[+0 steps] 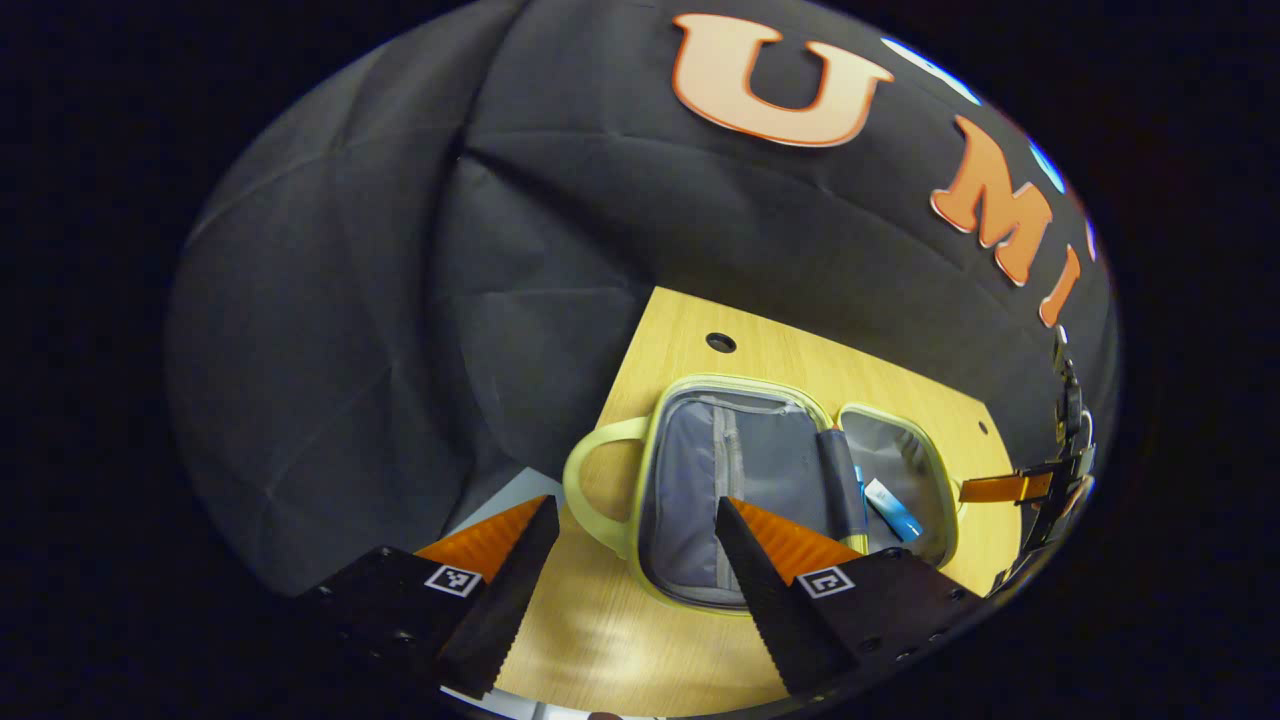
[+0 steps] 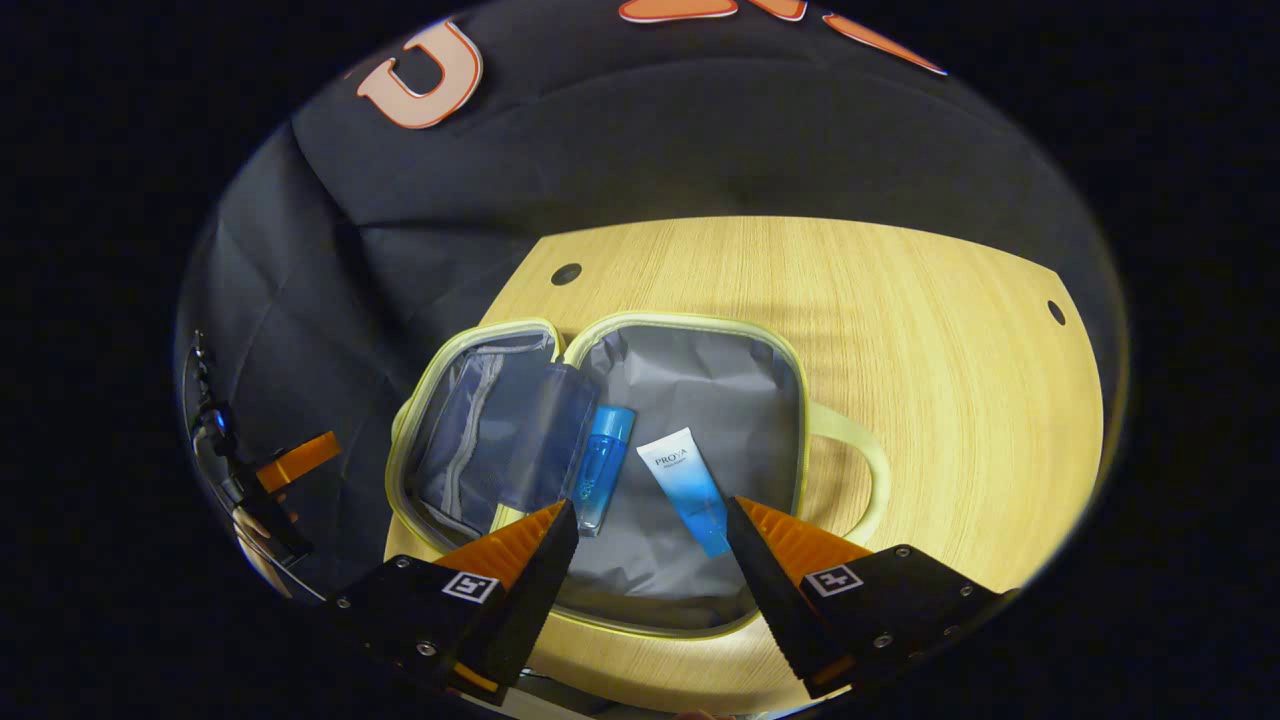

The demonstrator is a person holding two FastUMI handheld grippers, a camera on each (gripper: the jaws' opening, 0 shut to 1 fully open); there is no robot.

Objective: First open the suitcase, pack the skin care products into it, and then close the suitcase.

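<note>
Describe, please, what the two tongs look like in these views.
Each pair of tongs, left and right, has two wedge-shaped fingers tapering to points, with ridged, toothed inner faces. Each finger sits on a dark block with small screws and a square black-and-white marker tag.

Pale wooden table (image 2: 900,330) with straight grain, lit warmly, set against a black cloth wall (image 2: 650,140). Round dark hole (image 2: 566,273) near the table's far left corner in the right gripper view; smaller hole (image 2: 1056,312) near the far right edge. Same table (image 1: 800,365) in the left gripper view, with a hole (image 1: 720,342) by its far corner and a tiny one (image 1: 983,427) farther right. Creased cloth (image 1: 330,330) hanging behind, folds running down to the table edge.
</note>
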